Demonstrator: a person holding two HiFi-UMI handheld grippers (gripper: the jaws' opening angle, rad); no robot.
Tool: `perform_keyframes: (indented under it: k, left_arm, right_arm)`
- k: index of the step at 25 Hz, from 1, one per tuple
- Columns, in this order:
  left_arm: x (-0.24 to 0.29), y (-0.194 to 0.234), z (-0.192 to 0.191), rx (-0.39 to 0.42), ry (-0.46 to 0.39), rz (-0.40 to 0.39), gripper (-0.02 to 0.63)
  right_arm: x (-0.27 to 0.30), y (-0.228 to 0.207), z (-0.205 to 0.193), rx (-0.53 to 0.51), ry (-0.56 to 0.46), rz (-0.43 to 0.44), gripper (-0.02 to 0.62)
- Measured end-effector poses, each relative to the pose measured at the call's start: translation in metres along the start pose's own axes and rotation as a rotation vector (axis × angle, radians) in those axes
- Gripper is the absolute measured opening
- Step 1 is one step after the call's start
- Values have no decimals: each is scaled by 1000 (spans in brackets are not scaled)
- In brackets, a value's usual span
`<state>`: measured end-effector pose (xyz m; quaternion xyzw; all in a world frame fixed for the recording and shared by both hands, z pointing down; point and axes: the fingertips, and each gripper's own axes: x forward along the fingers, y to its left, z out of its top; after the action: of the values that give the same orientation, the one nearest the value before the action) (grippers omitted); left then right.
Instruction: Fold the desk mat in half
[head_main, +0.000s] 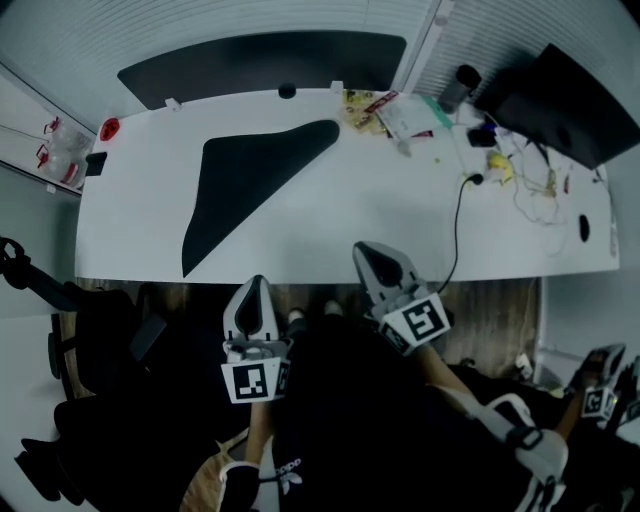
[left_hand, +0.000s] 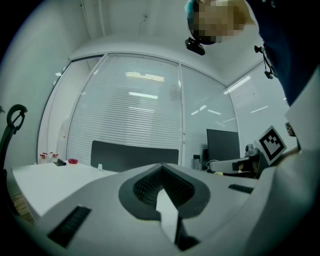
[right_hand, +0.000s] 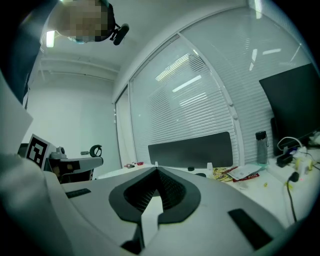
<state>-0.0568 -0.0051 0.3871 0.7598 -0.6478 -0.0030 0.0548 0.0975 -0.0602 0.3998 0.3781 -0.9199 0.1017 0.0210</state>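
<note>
right gripper (right_hand: 156, 170): jaws together, tips meeting, nothing between them. Pointing roughly level over the white desk (right_hand: 272, 185).
Straight past the tips: dark panel (right_hand: 192, 149) standing along the desk's far edge, with slatted blinds (right_hand: 190, 110) behind it.
Right of the jaws: packets and papers (right_hand: 237, 173) lying flat, bottle (right_hand: 261, 147) upright beyond them, black monitor (right_hand: 295, 97) at far right. A black cable (right_hand: 291, 195) trails toward the near edge.
Left of the jaws: left gripper (right_hand: 97, 161) with its marker cube (right_hand: 36, 149), well apart from the right one.
Small red thing (right_hand: 131, 164) on the desk just left of the tips, too small to identify.
</note>
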Motion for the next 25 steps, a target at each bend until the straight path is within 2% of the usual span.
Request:
perform_keyframes:
  k: [9,13,20,22,25]
  left_arm:
    - [-21,-11,-16,-15,37,-4,2]
    - [-34,-14,-23,21,55,-8,2]
    - [-47,-20,-18,5,-7,12,2]
    - [-48,-22,-21,-8,19,26,2]
    - [-53,-25,-25,15,43,14,2]
  right_arm:
    - [-23,11,-29,30,54,1,2]
    - [-34,19,-35,18,63,21,2]
    - [-36,28,-39,-7,63,33,3]
    - [-32,33,-42,-23,63,49,3]
    - [-28,42,-42,-46,62,76,2]
